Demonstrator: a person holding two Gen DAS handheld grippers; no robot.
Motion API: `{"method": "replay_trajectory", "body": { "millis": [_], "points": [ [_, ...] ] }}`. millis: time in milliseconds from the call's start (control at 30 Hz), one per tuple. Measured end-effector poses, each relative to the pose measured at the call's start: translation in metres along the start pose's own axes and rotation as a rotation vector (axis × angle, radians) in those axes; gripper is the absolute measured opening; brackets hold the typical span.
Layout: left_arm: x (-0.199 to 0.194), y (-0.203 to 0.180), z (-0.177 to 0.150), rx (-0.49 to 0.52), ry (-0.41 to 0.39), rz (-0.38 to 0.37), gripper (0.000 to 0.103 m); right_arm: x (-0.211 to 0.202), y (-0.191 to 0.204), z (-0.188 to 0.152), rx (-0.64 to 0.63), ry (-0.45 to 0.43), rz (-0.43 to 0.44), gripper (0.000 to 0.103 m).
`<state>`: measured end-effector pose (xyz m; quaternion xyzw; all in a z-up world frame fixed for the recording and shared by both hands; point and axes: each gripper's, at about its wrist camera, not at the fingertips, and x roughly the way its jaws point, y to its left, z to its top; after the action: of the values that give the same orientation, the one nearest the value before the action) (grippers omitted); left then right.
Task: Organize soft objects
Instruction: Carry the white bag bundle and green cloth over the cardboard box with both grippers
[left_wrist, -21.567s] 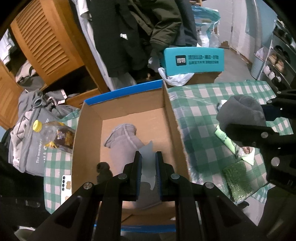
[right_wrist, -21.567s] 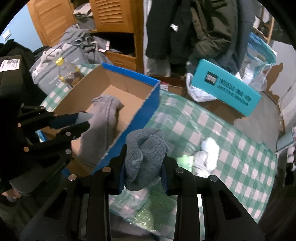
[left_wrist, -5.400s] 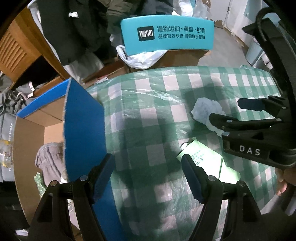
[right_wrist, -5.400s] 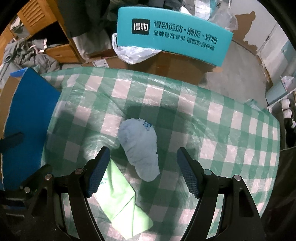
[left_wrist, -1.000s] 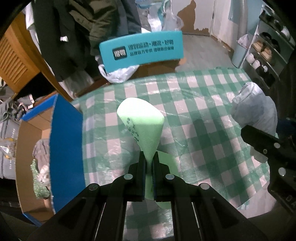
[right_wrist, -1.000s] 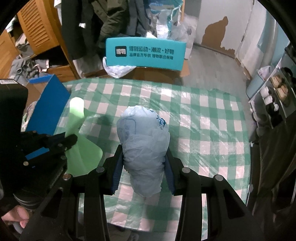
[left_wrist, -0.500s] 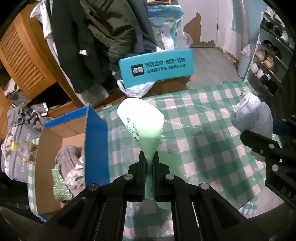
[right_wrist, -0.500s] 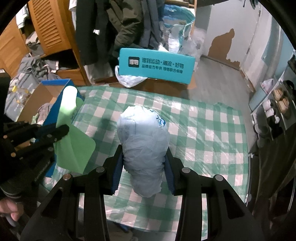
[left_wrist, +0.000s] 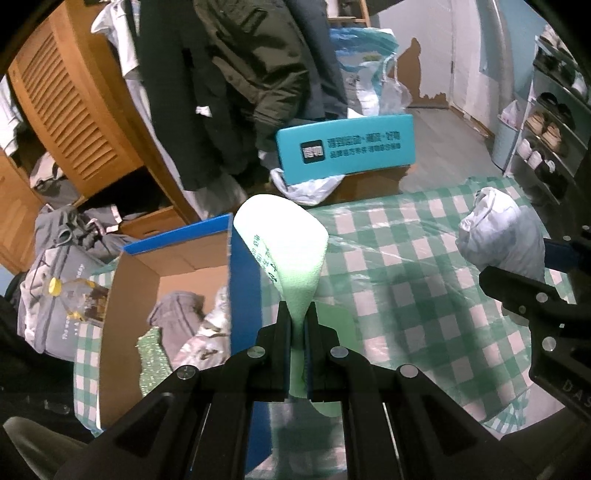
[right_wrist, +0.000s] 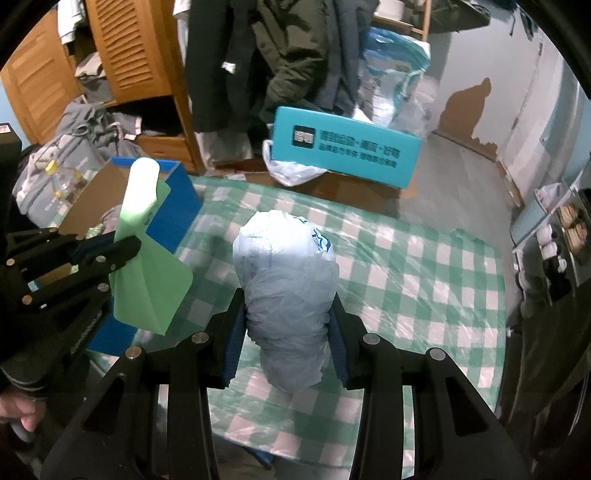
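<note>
My left gripper (left_wrist: 297, 314) is shut on a light green plastic bag (left_wrist: 286, 254), which stands up in a curl above the fingers; the same green bag (right_wrist: 144, 258) shows at the left of the right wrist view. My right gripper (right_wrist: 286, 332) is shut on a crumpled pale blue plastic bag (right_wrist: 286, 291), seen in the left wrist view as the blue bag (left_wrist: 498, 236) at the right. Both hang above the green checked tablecloth (right_wrist: 424, 280). The blue-sided cardboard box (left_wrist: 173, 273) at the left holds a grey cloth (left_wrist: 177, 321), a green glittery piece (left_wrist: 151, 354) and other soft items.
A teal shoebox (left_wrist: 347, 147) over a white plastic bag stands behind the table. Dark coats hang beyond it, beside a wooden louvred cabinet (left_wrist: 70, 118). Grey clothes and a bottle (left_wrist: 70, 299) lie left of the box. A shoe rack (left_wrist: 550, 140) stands at the right.
Both grippers have risen and drawn back toward the box with their bags still held. More of the box's inside and the room behind has come into view.
</note>
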<state>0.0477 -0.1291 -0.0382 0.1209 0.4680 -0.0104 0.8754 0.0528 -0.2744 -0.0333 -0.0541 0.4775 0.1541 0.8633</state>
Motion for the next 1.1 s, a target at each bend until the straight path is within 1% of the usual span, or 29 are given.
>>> {"method": "replay_trajectory", "body": {
  "millis": [333, 533, 1100],
  "points": [
    [-0.01, 0.04, -0.006, -0.053, -0.017, 0.011, 0.005, 0.003, 0.036, 0.018, -0.053, -0.012, 0.044, 0.04],
    [-0.013, 0.069, -0.011, -0.096, -0.026, 0.033, 0.005, 0.007, 0.061, 0.029, -0.086, -0.017, 0.075, 0.04],
    [-0.002, 0.147, -0.036, -0.218, 0.008, 0.064, 0.006, 0.03, 0.13, 0.058, -0.165, 0.005, 0.145, 0.039]
  ]
}}
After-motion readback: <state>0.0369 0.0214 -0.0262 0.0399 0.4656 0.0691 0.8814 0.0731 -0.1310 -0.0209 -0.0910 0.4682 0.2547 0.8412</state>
